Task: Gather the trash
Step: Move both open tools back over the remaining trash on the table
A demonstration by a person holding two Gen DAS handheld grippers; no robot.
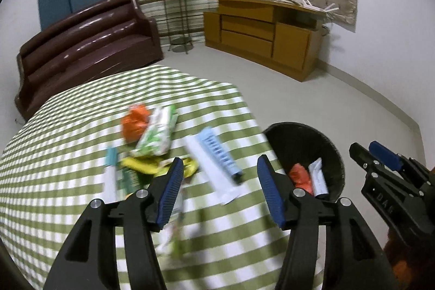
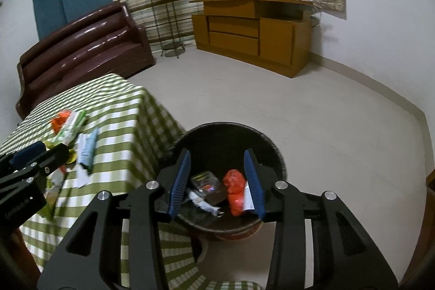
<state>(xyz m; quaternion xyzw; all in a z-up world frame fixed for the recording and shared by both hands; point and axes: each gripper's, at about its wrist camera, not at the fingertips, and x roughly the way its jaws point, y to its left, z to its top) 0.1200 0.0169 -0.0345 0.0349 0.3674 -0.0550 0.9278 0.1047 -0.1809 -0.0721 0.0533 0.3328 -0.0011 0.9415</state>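
Several pieces of trash lie on the green-checked table (image 1: pixel 68 127): an orange wrapper (image 1: pixel 134 121), a green-white packet (image 1: pixel 157 132), a blue-white carton (image 1: pixel 214 159), a yellow wrapper (image 1: pixel 144 166) and a white-teal tube (image 1: pixel 110 173). My left gripper (image 1: pixel 220 158) hovers open above the carton, with nothing between its fingers. Beside the table on the floor stands a black bin (image 2: pixel 228 132) holding an orange wrapper (image 2: pixel 235 189), a dark packet (image 2: pixel 208 185) and white scraps. My right gripper (image 2: pixel 217 151) hangs open over the bin and holds nothing.
The table's right edge drops off next to the bin (image 1: pixel 304 137). Each gripper shows in the other's view: the right gripper (image 1: pixel 367 148) and the left gripper (image 2: pixel 40 151). A brown sofa (image 1: pixel 81 45), a plant stand (image 1: pixel 176 18) and a wooden cabinet (image 1: pixel 261 31) line the far walls.
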